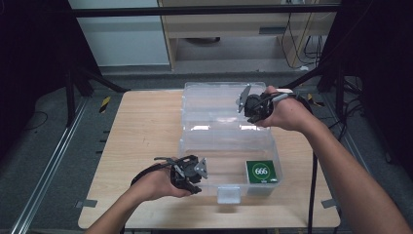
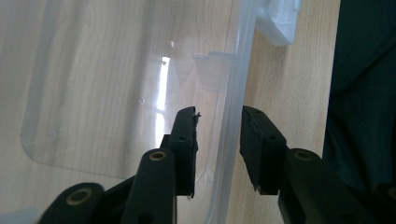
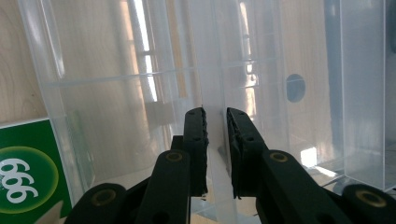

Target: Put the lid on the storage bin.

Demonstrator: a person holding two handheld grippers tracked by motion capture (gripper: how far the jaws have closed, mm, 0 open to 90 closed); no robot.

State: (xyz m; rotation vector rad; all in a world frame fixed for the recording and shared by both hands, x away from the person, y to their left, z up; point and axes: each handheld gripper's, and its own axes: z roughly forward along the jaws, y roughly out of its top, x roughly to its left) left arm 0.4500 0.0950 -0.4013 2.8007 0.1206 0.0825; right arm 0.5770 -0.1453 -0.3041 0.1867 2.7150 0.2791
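Box of clear plastic sits open in the middle of the wooden table, its lid thrown back on the far side. The left gripper straddles the box's near wall by the front latch; in the left gripper view a jaw stands on each side of the rim with a gap left, so it is not yet clamped. The right gripper is pinched on an edge of the lid at the far right; in the right gripper view its jaws press on the thin clear wall. To do this well, I judge the left should finish closing squarely on the rim and steady the base while the right swings the lid slowly. Count: one box, one lid, one latch, one green packet inside, two grippers.
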